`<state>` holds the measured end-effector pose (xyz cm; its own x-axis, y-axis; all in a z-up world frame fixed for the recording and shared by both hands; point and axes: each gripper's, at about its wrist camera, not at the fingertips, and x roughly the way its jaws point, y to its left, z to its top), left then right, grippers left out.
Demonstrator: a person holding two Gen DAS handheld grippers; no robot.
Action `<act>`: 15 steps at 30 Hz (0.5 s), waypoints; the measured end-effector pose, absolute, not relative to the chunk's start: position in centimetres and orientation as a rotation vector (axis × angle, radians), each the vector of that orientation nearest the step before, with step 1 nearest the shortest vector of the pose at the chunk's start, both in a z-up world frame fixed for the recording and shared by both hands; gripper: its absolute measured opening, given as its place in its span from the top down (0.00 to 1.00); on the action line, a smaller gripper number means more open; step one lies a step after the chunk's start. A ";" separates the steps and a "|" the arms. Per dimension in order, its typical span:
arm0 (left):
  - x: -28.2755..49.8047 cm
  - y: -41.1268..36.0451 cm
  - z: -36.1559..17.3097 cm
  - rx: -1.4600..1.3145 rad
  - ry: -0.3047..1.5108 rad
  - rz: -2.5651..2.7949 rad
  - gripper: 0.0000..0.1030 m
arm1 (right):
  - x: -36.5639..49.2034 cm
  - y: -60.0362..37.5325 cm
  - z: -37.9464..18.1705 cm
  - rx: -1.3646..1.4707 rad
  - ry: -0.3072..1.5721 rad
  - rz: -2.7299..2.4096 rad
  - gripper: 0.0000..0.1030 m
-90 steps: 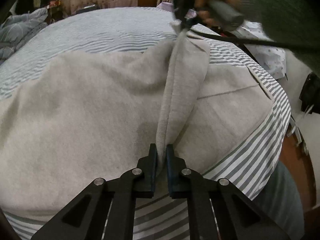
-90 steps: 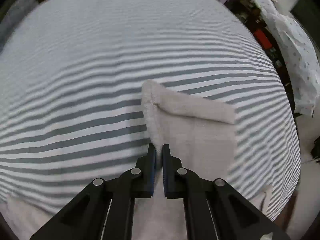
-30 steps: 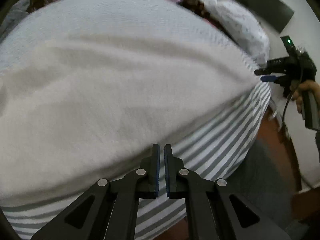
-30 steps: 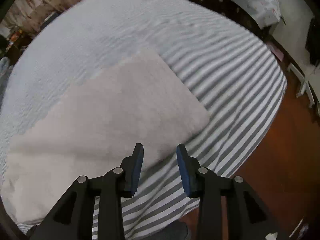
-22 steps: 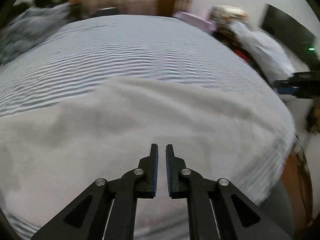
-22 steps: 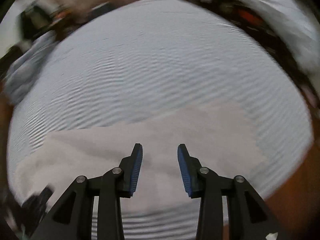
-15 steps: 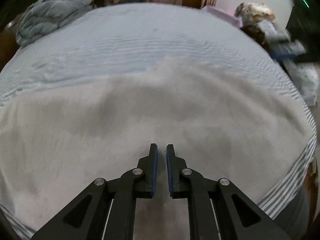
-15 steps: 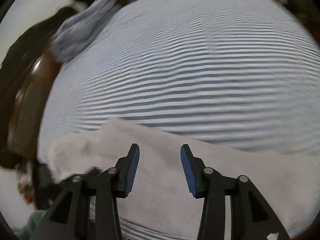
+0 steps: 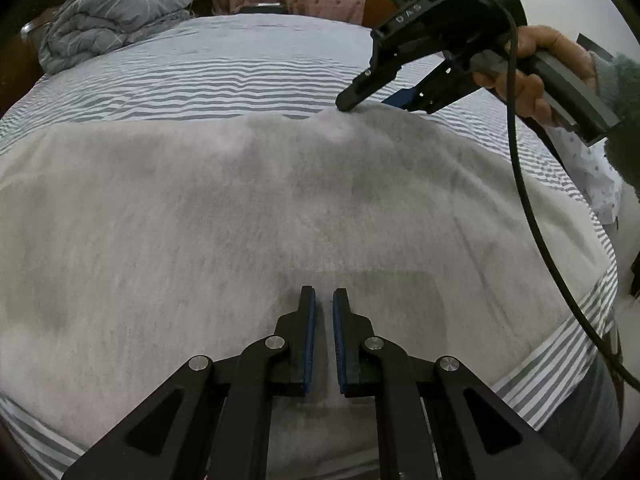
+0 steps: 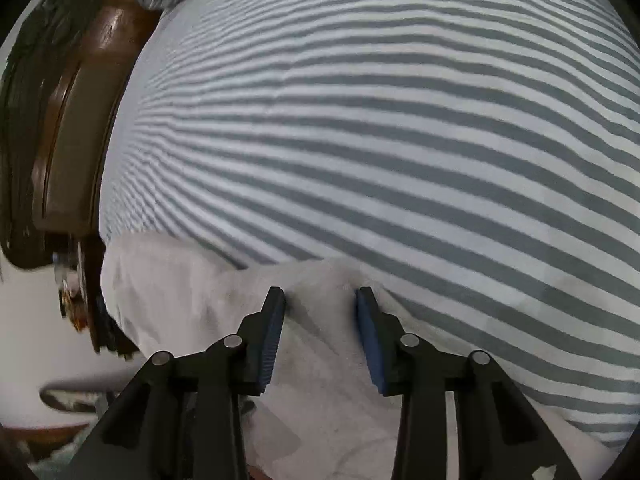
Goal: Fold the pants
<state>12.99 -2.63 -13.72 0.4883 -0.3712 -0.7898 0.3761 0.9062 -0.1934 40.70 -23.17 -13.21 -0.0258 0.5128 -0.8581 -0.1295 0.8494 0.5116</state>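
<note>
Both grippers [image 9: 323, 300] [image 10: 320, 300] over pants [image 9: 240, 208]

Most of the striped bed [image 9: 240, 76] lies bare beyond the spread pants [image 9: 280, 208], giving wide passage toward its far edge. A bunched quilt [image 9: 112, 12] blocks the far left corner. The right gripper [image 9: 376, 98] sits at the pants' far edge, its cable [image 9: 532, 216] trailing along the bed's right edge.

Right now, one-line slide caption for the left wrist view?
Left gripper, nearly shut and empty, hovers over grey pants on the striped bed; right gripper open at their far edge.
</note>
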 end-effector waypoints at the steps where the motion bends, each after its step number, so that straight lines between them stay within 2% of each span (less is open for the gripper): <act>1: 13.2 -2.5 -13.8 -0.002 0.954 -0.455 0.90 | 40.9 -23.4 -13.4 0.335 1.515 0.525 0.75; 2: 13.2 -2.4 -13.8 -0.011 0.951 -0.454 0.90 | 41.2 -23.2 -13.4 0.325 1.501 0.529 0.85; 8: 13.3 -2.0 -13.7 -0.049 0.948 -0.453 0.90 | 41.5 -22.1 -12.6 0.214 1.380 0.480 0.96; 11: 12.9 -1.8 -13.8 -0.050 0.949 -0.451 0.90 | 42.6 -22.4 -13.8 0.191 1.367 0.410 1.00; 15: 12.7 -2.0 -13.8 -0.030 0.944 -0.449 0.90 | 42.5 -22.1 -13.7 0.169 1.335 0.362 0.99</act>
